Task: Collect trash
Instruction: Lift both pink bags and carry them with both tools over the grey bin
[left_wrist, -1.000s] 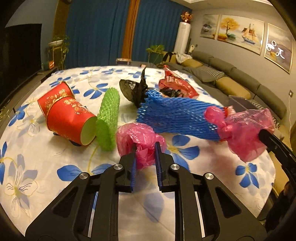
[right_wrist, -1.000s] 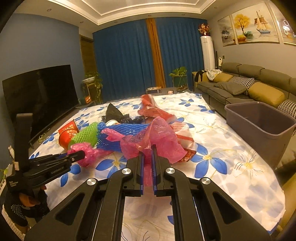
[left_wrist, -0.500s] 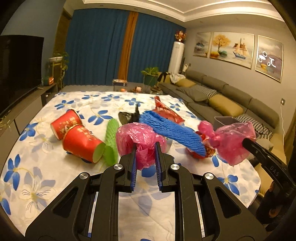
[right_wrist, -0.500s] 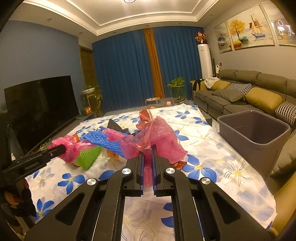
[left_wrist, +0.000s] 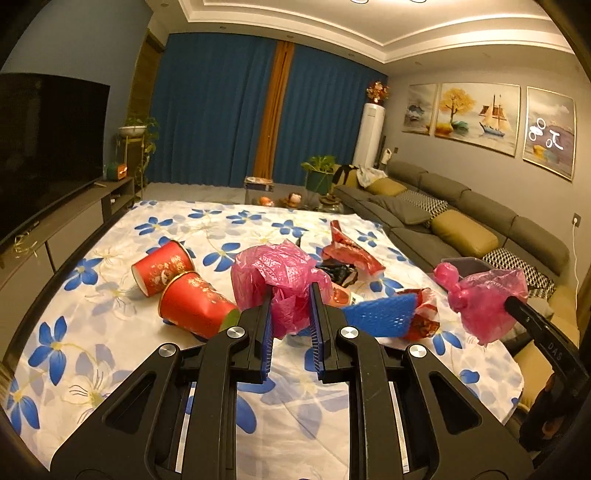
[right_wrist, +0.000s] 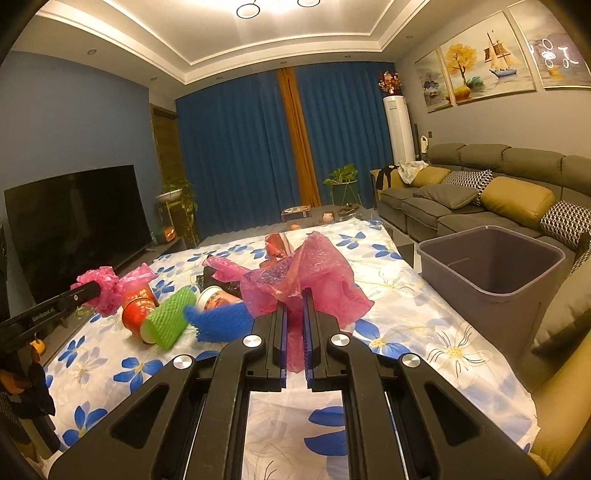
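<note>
Two handheld grippers each hold a crumpled pink plastic bag above a table covered with a blue-flowered cloth (left_wrist: 110, 369). The left gripper (left_wrist: 291, 295) pinches one crumpled pink bag (left_wrist: 280, 273) between its blue pads; the right gripper (right_wrist: 294, 299) is pressed together on a thin fold of the other pink bag (right_wrist: 317, 273). On the cloth lie two red paper cups (left_wrist: 177, 280), a green foam net sleeve (right_wrist: 166, 325), a blue foam net sleeve (right_wrist: 221, 321) and red wrappers (left_wrist: 351, 251). A grey bin (right_wrist: 491, 273) stands beside the table's right edge, near the sofa (right_wrist: 480, 192).
</note>
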